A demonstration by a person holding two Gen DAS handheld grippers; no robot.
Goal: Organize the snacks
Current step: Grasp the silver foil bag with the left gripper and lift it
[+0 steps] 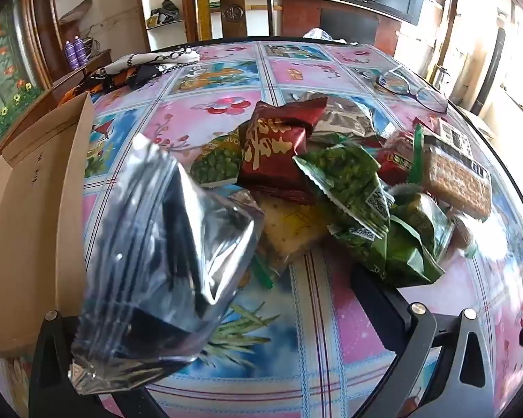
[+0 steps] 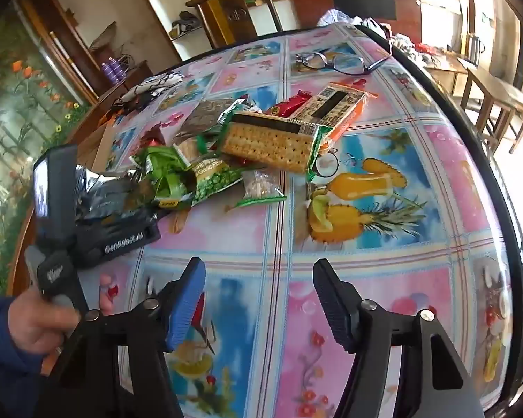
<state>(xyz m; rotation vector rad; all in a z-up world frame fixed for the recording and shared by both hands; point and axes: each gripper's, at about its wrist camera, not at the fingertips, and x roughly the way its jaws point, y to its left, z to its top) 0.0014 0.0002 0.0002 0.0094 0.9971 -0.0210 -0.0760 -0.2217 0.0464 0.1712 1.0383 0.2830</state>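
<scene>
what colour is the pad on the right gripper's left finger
Blue, with fine ribbing, on the right gripper; the opposite pad is black. Shows best in the right wrist view.

I see a crinkled silver foil snack packet (image 1: 164, 244) tilted up off the table, blurred. Behind it a loose heap: a dark red packet with gold lettering (image 1: 275, 146), green pea packets (image 1: 345, 181), and a clear-wrapped slab of square crackers (image 2: 272, 142) on top.

Blue sleeve (image 2: 3, 358), blk hand-held gripper (image 2: 259, 308)

Eyeglasses (image 2: 338, 61) on far tablecloth (image 2: 383, 230); patterned scarf (image 1: 150, 64) beside.
</scene>
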